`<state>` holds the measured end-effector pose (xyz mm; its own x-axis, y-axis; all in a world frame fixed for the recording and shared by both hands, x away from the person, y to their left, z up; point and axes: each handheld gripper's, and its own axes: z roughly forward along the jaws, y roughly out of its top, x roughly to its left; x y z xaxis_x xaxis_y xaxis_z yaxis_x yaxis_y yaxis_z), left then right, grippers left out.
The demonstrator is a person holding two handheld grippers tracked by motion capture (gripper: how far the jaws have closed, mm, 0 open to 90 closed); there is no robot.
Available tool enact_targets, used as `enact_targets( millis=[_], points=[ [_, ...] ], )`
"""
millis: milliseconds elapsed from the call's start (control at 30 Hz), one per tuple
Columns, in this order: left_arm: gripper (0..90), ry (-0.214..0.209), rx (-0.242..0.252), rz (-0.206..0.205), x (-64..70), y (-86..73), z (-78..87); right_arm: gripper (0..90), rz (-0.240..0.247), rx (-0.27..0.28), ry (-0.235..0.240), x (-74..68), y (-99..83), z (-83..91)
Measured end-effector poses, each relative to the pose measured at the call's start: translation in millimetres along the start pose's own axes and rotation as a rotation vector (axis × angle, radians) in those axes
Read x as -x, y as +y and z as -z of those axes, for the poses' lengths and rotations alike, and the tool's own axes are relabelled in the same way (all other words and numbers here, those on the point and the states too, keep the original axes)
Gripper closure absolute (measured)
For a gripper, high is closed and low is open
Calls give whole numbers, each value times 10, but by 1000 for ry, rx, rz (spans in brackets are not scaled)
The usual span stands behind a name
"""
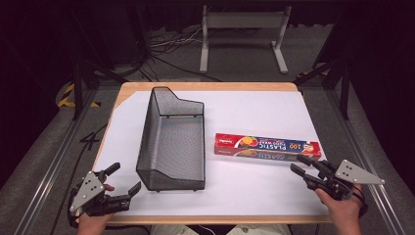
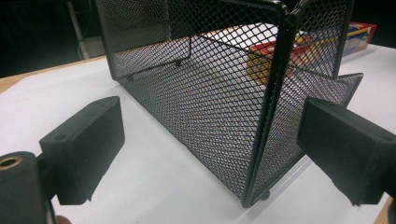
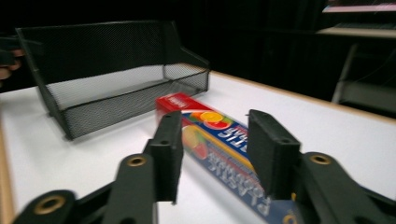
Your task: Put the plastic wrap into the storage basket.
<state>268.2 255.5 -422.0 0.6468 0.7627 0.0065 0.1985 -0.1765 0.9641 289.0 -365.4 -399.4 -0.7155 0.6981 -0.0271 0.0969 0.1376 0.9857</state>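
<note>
At my table, a black mesh basket [image 1: 171, 142] stands on the white sheet [image 1: 254, 115], a red plastic wrap box [image 1: 267, 147] lying just to its right. My left gripper [image 1: 125, 178] hovers near the basket's front left corner, jaws spread wide and empty. My right gripper [image 1: 302, 164] sits at the box's right end, its parted jaws on either side of the carton; whether they touch it I cannot tell from the blurred right gripper view.

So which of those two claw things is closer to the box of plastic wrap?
Right. The right gripper sits at the plastic wrap box, jaws open astride its near end. The left gripper is across the mesh basket.
</note>
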Motion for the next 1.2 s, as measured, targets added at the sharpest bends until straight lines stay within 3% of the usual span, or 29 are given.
enact_targets(
  millis=[233,467,633,667,767,900,967,1033,1133,1200],
  points=[
    [84,-1,-9,-3,-3,1,-11,565,4,18,38,-25,74,-134],
    [84,-10,0,-6,-3,11,-45,547,30,12,124,-159,235,-506],
    [84,-16,-4,-10,-12,10,-62,542,30,5,158,-207,321,-628],
    [84,-18,-7,-10,-14,12,-64,544,22,7,187,-232,359,-698],
    [83,-21,-7,-12,-8,16,-77,551,31,-4,212,-274,387,-778],
    [84,-21,-6,-13,-8,19,-84,615,27,-22,268,-341,440,-924],
    [83,-21,-6,-13,-10,18,-83,722,29,-46,286,-357,480,-993],
    [83,-20,-6,-14,-10,18,-81,758,30,-59,293,-362,495,-1015],
    [83,-19,-6,-13,-10,16,-82,883,32,-81,305,-358,540,-1096],
    [83,-20,-6,-12,-8,16,-80,900,37,-96,309,-354,560,-1159]
  ],
)
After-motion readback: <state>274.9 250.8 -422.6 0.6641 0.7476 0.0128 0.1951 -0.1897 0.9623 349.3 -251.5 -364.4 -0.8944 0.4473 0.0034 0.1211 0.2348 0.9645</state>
